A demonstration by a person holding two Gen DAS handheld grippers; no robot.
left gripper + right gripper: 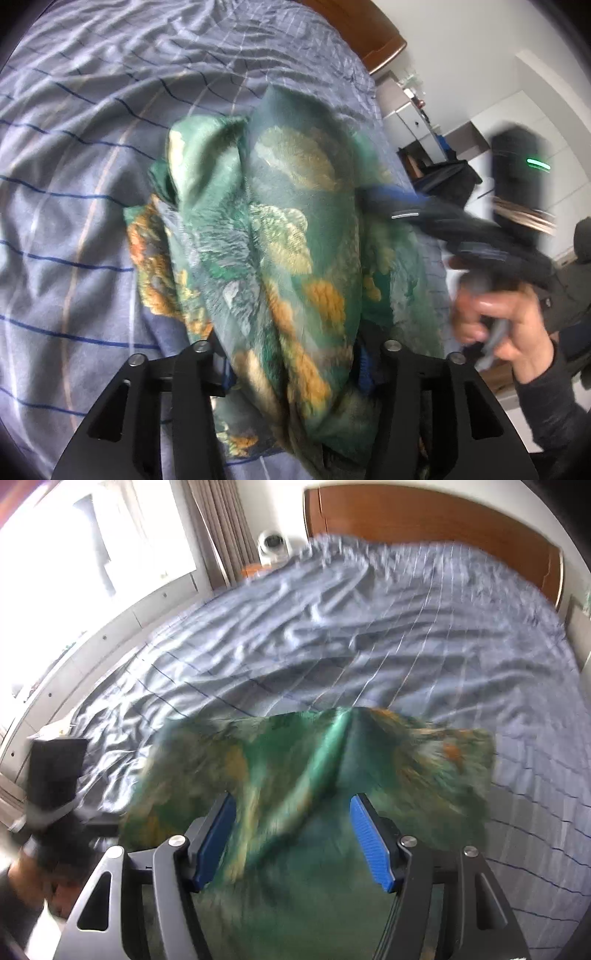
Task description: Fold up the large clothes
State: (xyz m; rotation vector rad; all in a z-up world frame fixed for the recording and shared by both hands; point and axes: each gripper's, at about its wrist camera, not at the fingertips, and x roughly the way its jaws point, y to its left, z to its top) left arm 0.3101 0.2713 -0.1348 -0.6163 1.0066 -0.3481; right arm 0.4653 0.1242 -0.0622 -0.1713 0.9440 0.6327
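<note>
Green floral satin garment [295, 236] bunched on grey-blue striped bed sheet [74, 221], left gripper [291, 369] fingers parted with cloth draped between, right gripper [291, 834] fingers wide apart, blue pads [371, 843] clear of blurred cloth

A home bedroom: checked bed sheet [369, 635], wooden headboard [424, 520], curtain [221, 528].

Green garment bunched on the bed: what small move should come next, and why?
Probably close the right gripper on the garment and draw it outward. The cloth lies heaped in folds on the bedsheet, and the right pads stand apart with fabric between them, so nothing is pinched yet.
</note>
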